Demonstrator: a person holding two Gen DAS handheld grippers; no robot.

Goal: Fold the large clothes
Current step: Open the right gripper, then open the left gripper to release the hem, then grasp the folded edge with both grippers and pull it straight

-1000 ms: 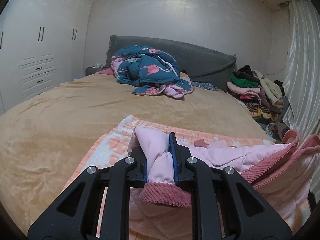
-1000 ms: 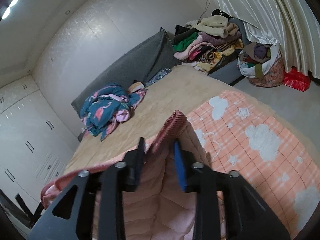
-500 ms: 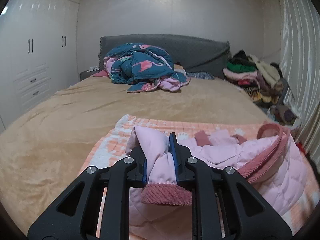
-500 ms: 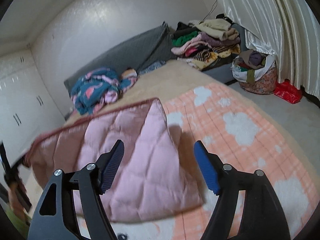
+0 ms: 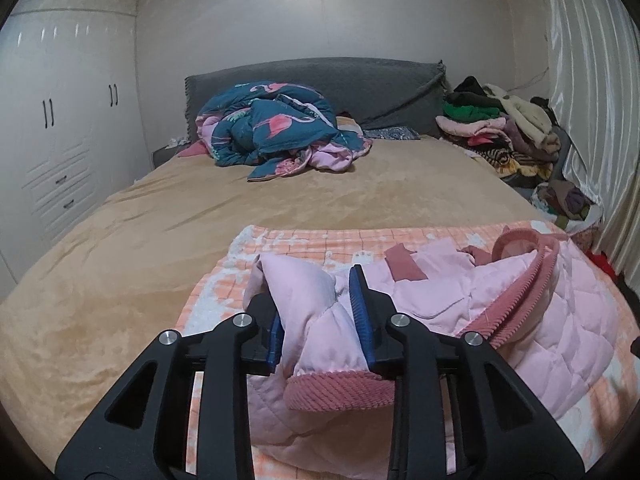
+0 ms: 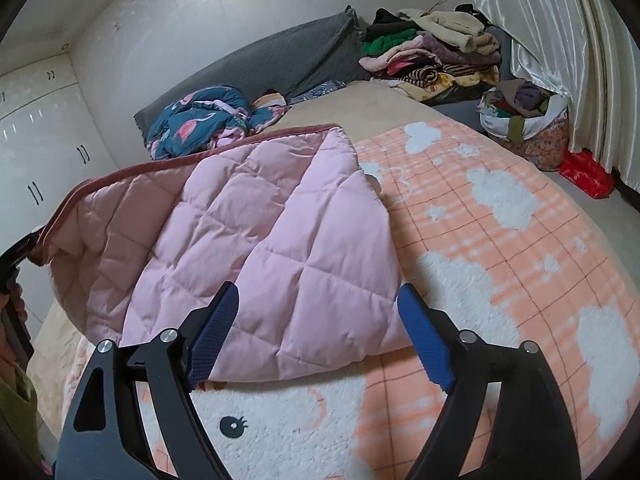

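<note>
A pink quilted jacket [image 6: 256, 248] with dark-pink ribbed trim lies folded over on an orange-and-white cloud blanket [image 6: 500, 216] on the bed. In the left wrist view the jacket [image 5: 540, 320] spreads to the right. My left gripper [image 5: 316, 312] has its jaws parted, with a sleeve and its ribbed cuff [image 5: 340, 392] still lying between them. My right gripper [image 6: 316, 312] is wide open and empty, just above the jacket's near edge.
A tan bedspread [image 5: 120, 264] covers the bed. A blue flamingo quilt [image 5: 272, 132] is bunched by the grey headboard [image 5: 320, 76]. A pile of clothes [image 6: 432, 56], a full laundry bag [image 6: 524, 120] and curtains stand at the right. White wardrobes [image 5: 52, 128] line the left.
My right gripper opened and let go of the jacket's trim, which dropped folded onto the blanket. My left jaws have just parted around the sleeve they were clamping.
</note>
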